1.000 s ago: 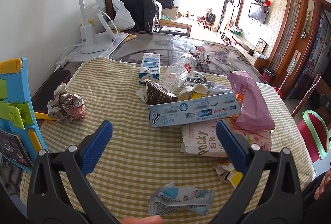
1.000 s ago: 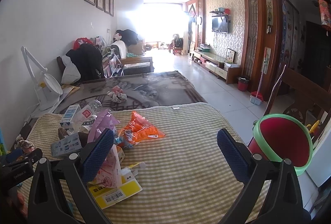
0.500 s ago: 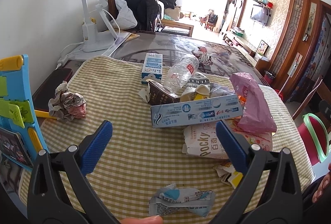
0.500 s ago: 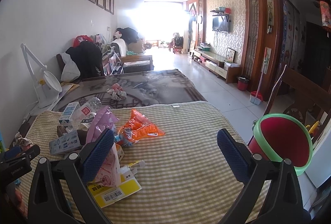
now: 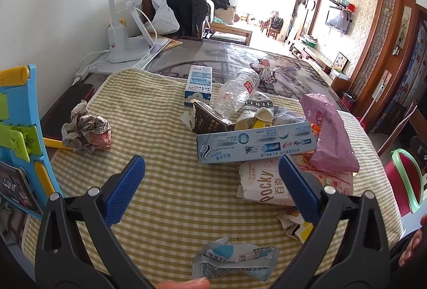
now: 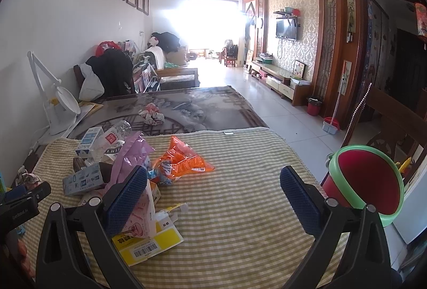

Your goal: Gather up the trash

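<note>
Both the left claw [image 5: 212,182] and the right claw [image 6: 213,193] gape wide, holding nothing. Trash pile [image 5: 256,134] lies on the table [image 6: 240,195] ahead of the left claw; the red bin [image 6: 368,182], right of the right claw, shows nothing inside.

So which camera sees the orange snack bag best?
The right wrist view. There the orange snack bag lies in the open on the checked cloth, fully visible. In the left wrist view only a tiny orange sliver peeks out between the toothpaste box and the pink bag.
</note>
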